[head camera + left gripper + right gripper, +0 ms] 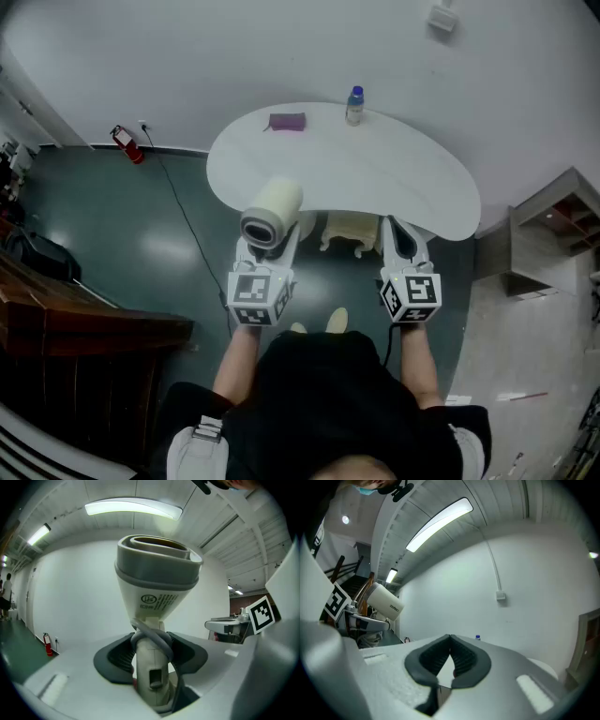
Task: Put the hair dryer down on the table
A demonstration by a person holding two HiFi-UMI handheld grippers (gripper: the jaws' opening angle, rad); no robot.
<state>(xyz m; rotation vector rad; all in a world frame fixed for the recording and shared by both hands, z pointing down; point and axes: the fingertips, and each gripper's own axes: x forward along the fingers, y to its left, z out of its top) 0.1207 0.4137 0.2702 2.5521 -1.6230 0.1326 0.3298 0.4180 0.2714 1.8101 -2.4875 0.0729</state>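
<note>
A cream hair dryer [272,214] with a grey nozzle is held above the floor, just short of the near edge of the white table [412,178]. My left gripper [273,246] is shut on its handle. In the left gripper view the hair dryer [154,592] stands upright between the dark pads, a grey cord looped round the handle [151,667]. My right gripper [400,228] is level beside it, shut and holding nothing; its pads [461,656] meet at the tips. In the right gripper view the hair dryer [385,603] shows at the left.
On the table's far side lie a purple object [287,122] and a blue-capped bottle [354,105]. A pale stool [349,232] stands under the table's near edge. A fire extinguisher [129,145] is by the wall, dark wooden furniture [66,314] at the left, a shelf unit [553,230] at the right.
</note>
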